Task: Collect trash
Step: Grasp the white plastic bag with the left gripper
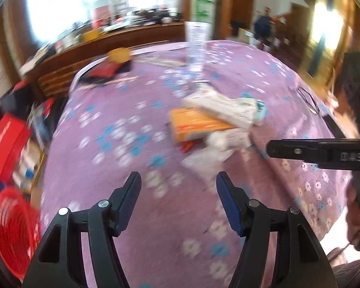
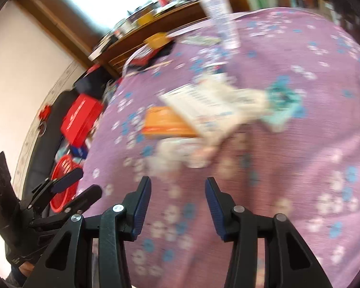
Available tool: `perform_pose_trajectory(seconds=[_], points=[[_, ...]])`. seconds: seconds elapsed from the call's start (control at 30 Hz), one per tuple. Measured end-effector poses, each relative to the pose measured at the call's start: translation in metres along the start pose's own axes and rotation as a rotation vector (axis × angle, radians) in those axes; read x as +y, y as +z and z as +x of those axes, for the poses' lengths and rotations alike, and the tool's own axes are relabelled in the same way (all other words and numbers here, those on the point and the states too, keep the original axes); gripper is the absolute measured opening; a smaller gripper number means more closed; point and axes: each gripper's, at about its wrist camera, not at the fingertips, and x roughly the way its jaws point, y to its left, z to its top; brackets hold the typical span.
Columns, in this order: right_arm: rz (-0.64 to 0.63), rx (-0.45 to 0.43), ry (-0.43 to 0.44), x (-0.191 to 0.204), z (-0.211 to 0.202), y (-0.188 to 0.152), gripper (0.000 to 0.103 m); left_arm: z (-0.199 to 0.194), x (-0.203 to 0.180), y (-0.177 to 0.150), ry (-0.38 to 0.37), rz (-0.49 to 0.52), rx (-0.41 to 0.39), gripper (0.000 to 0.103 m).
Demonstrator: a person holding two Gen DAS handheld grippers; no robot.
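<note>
Above the purple floral tabletop [image 1: 122, 110], both the left gripper [image 1: 178, 183] and right gripper [image 2: 178, 188] hover spread and empty near an orange box [image 1: 194, 124] under a white box [image 1: 218, 108].

Everything's being smeared by motion blur, edges are being bent by fisheye, and the window [image 1: 60, 4] is being blown out.

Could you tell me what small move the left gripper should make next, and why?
Probably ease the left gripper forward toward the crumpled white wrapper, the nearest piece of the trash pile. Its fingers stand open and empty above the purple tablecloth, short of the pile, where the orange box lies under the white box. The right gripper is also open and empty.
</note>
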Motion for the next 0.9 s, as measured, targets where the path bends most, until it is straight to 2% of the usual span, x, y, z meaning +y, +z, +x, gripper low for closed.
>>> perform_pose_trajectory(seconds=[0.17, 0.37, 0.4, 0.43, 0.47, 0.63, 0.77, 0.9], points=[[0.032, -0.034, -0.035, -0.031, -0.029, -0.006, 0.05, 0.041, -0.032, 0.021, 0.026, 0.114, 0.019, 0.067], [0.051, -0.065, -0.074, -0.056, -0.05, -0.007, 0.05, 0.082, -0.05, 0.035, -0.013, 0.147, 0.059, 0.066], [0.054, -0.07, -0.078, -0.06, -0.053, -0.007, 0.05, 0.085, -0.051, 0.035, -0.017, 0.14, 0.063, 0.056], [0.053, -0.073, -0.079, -0.064, -0.056, -0.005, 0.05, 0.087, -0.052, 0.035, -0.03, 0.128, 0.068, 0.035], [0.05, -0.075, -0.078, -0.066, -0.056, -0.003, 0.05, 0.088, -0.051, 0.035, -0.043, 0.107, 0.079, 0.029], [-0.012, -0.077, -0.064, -0.055, -0.051, 0.011, 0.052, 0.075, -0.044, 0.024, -0.063, 0.052, 0.072, 0.026], [-0.099, -0.061, -0.017, -0.033, -0.027, 0.036, 0.057, 0.047, -0.031, 0.009, -0.059, 0.017, 0.05, 0.026], [-0.205, -0.031, 0.005, -0.006, 0.005, 0.062, 0.065, 0.026, -0.008, -0.004, -0.051, -0.061, 0.047, 0.026]])
